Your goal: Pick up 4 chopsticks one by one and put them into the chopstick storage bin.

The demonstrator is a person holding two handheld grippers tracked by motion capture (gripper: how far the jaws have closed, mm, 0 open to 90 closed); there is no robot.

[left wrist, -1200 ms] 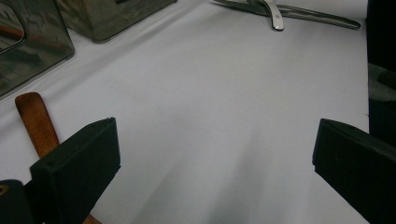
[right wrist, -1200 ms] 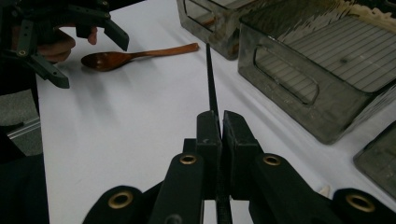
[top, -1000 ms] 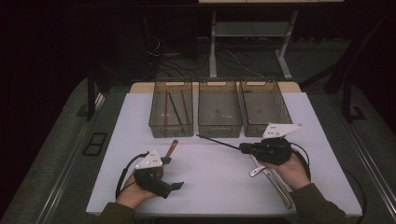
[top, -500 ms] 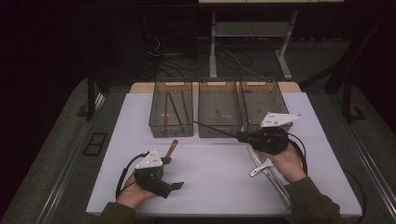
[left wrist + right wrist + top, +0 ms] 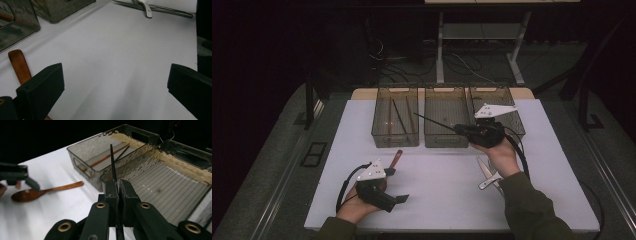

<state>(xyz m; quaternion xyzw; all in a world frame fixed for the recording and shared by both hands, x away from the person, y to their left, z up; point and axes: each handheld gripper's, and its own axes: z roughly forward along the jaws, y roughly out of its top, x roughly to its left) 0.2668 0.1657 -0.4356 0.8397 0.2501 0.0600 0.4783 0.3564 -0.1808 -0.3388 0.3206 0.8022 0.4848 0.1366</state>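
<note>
Holding a black chopstick (image 5: 437,122), right gripper (image 5: 460,129) has its jaws pinched together on one end; right gripper view shows the stick (image 5: 112,162) poking straight out from the pads toward the bins. Tip hangs over the middle bin (image 5: 446,141), aimed toward the left bin (image 5: 395,140), which already has chopsticks in it (image 5: 398,116). Stick looks thin, light, stiff, probably smooth, so it could swivel or slide in the pads. An end grip leaves a long lever; a hold nearer the middle would steady it, though the end hold seems fine for a drop into a bin. Left gripper (image 5: 398,199) rests low on the white table (image 5: 442,200), jaws wide apart, nothing between them. Wooden spoon (image 5: 396,159) lies just beside it, handle next to one jaw in left gripper view (image 5: 19,65). Metal tongs (image 5: 490,176) lie near the right forearm. Right bin (image 5: 511,120) sits behind the right hand.
</note>
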